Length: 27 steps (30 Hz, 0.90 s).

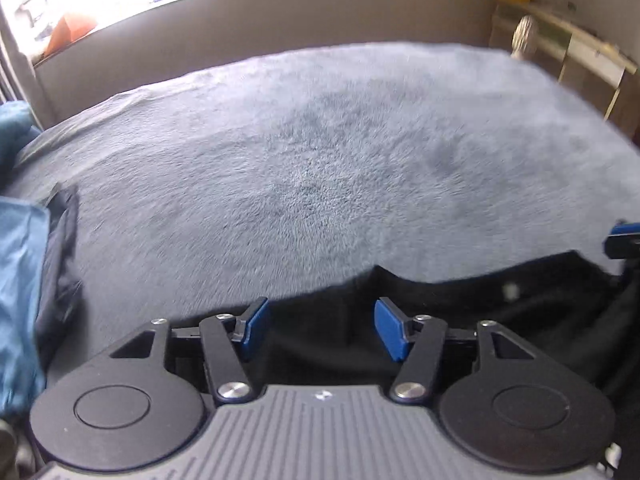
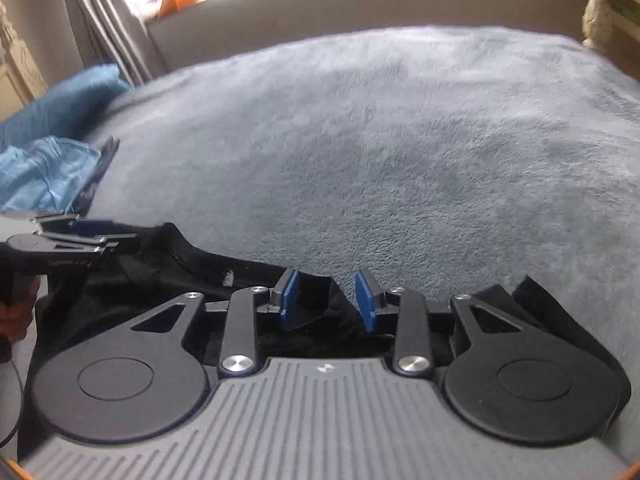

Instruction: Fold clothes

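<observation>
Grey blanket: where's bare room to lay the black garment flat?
Free: the wide middle of the grey blanket, from the black garment to the far wall. Crowded: the left edge, with blue cloth and a dark folded piece. Both the left claw and right claw are open.

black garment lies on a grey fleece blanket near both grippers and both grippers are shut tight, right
Not quite. Both grippers are open. The left gripper in the left wrist view and the right gripper in the right wrist view each show a gap between their blue pads, over the black garment on the grey fleece blanket.
</observation>
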Tool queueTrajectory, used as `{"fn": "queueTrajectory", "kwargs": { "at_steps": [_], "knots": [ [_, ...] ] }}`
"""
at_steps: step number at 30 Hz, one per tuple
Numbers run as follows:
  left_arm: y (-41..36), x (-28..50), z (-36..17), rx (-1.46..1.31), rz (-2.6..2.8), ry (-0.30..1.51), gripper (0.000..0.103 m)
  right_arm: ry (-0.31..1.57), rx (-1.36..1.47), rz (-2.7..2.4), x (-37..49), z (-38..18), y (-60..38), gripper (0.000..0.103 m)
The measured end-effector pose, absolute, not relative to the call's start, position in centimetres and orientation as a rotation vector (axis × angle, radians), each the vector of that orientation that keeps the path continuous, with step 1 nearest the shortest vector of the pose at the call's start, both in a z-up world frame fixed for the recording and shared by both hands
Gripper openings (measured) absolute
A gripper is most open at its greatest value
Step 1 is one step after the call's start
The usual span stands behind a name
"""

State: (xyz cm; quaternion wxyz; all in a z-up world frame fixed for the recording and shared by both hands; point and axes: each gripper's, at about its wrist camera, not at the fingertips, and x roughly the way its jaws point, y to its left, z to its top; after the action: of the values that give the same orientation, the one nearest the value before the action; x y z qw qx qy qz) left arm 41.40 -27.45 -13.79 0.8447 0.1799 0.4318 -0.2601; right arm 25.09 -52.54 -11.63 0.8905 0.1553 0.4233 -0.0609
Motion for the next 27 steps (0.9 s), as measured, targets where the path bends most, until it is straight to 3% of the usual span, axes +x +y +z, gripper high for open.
{"fn": "queueTrajectory", "kwargs": {
  "at_steps": [3,11,12,13,15,18,27],
  "knots": [
    [-28.7,42.4,-15.0,0.437,-0.564,0.924,0.044,0.944,0.327,-0.106,26.9,-12.5,-53.4,0.031],
    [-30.1,42.0,-15.5,0.547,-0.652,0.889,0.035,1.074,0.428,-0.019,29.5,-14.9,-54.3,0.03],
    [-30.2,42.2,-15.5,0.552,-0.66,0.891,0.03,1.084,0.43,-0.014,29.6,-15.1,-54.2,0.03],
    [-30.3,42.2,-15.6,0.553,-0.668,0.891,0.022,1.091,0.409,-0.028,29.8,-15.3,-53.9,0.028],
    [-30.7,41.6,-15.5,0.579,-0.668,0.859,0.007,1.097,0.366,-0.056,30.1,-15.6,-53.2,0.006],
    [-30.7,40.7,-15.2,0.583,-0.638,0.793,0.006,1.02,0.306,-0.108,29.8,-14.7,-52.2,0.0],
    [-28.6,41.9,-15.8,0.432,-0.458,0.744,0.006,0.83,0.16,-0.263,30.7,-14.2,-50.2,0.0]
  ]
}}
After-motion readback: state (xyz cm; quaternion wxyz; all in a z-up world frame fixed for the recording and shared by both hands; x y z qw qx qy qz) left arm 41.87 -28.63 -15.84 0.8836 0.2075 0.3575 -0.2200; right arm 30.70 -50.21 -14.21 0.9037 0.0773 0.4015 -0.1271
